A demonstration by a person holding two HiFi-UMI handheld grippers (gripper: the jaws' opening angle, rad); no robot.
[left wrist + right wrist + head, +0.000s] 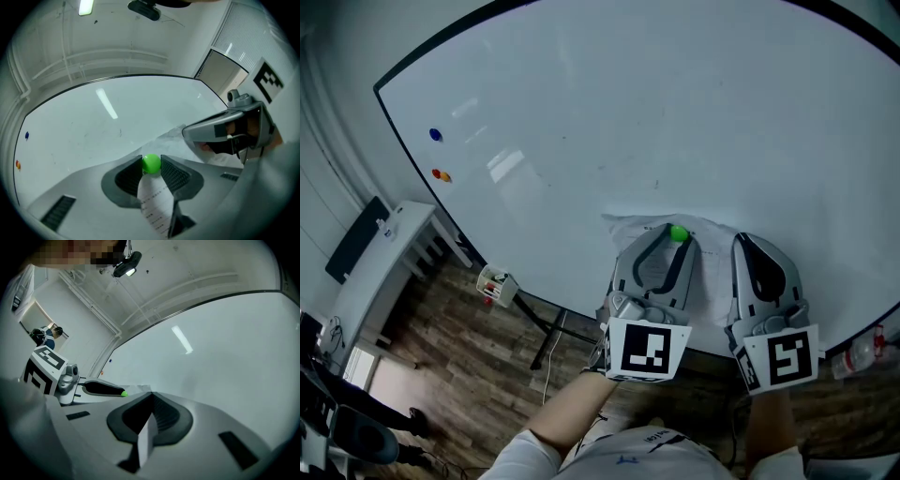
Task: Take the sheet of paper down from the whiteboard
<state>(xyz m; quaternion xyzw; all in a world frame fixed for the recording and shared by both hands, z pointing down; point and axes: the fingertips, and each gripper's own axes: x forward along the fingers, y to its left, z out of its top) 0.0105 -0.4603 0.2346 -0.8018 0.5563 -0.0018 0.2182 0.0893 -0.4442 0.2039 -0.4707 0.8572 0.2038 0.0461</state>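
A white printed sheet of paper [714, 261] lies against the whiteboard [628, 122], low and right of centre. A green ball magnet [679, 233] sits on its top edge. My left gripper [677, 237] is shut on that magnet; in the left gripper view the magnet [151, 163] is pinched between both pads, with the paper [157, 204] running down behind them. My right gripper [747, 246] is just right of it, shut on the paper's right edge. The right gripper view has the paper's edge [146, 437] clamped between the closed pads.
A blue magnet [435, 134] and a red-orange one [441, 174] stick to the board's far left. A small marker box [495, 283] hangs at the board's lower edge. A white desk [394, 253] stands at left, a bottle [862, 352] at right.
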